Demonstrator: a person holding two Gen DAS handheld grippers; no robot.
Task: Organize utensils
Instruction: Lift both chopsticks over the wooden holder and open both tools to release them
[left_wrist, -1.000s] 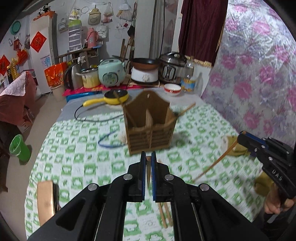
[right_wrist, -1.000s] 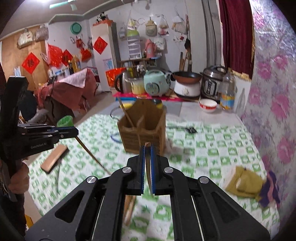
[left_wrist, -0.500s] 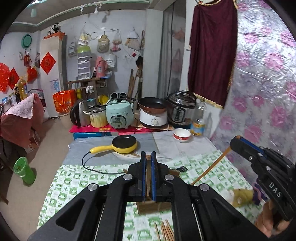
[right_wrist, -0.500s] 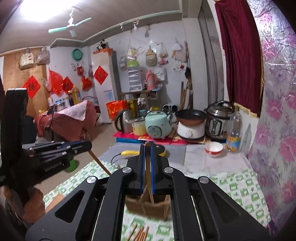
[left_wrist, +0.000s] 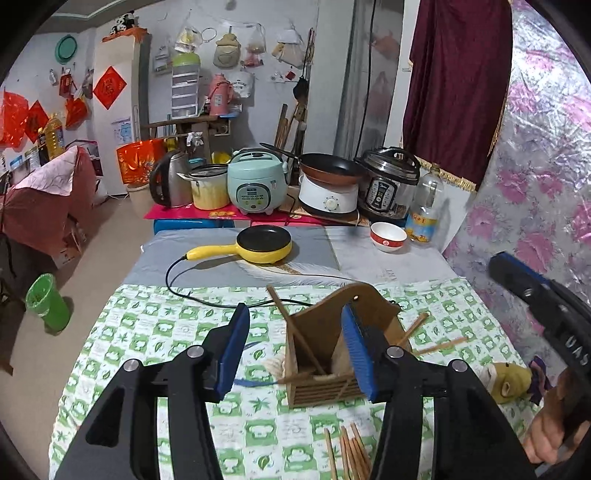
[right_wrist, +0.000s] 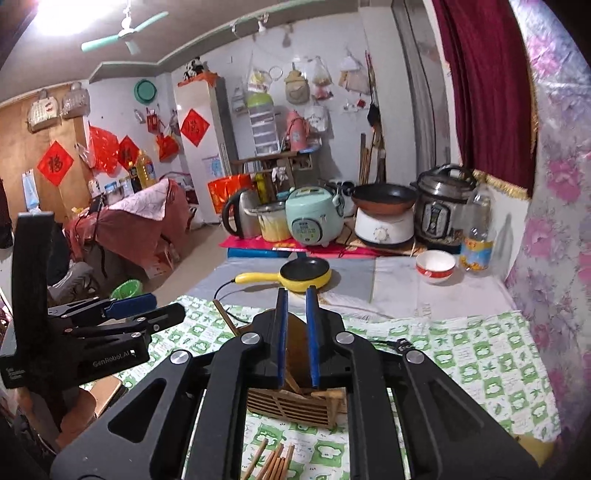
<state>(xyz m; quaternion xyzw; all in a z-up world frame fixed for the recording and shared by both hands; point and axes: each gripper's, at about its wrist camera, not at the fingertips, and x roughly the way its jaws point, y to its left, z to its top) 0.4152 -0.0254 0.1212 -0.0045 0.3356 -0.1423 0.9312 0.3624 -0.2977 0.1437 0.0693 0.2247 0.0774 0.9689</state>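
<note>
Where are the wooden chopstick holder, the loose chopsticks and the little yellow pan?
wooden holder (left_wrist: 320, 387): left wrist view, slatted front.
loose chopsticks (left_wrist: 351, 452): left wrist view, bundle's middle.
yellow pan (left_wrist: 264, 239): left wrist view, dark inside.

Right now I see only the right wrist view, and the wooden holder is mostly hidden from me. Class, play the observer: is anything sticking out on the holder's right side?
Observer: Yes. Two chopsticks poke out past the right edge of the wooden utensil holder, both a little blurred.
Operator: What lies to the left of it?
Observer: A blue cord lies on the tablecloth beside the holder's lower left corner.
Operator: How do the left tongs stand?
Observer: The left tongs have just been opening. They stand open with nothing gripped between the pads, and the holder sits beyond them.
</note>
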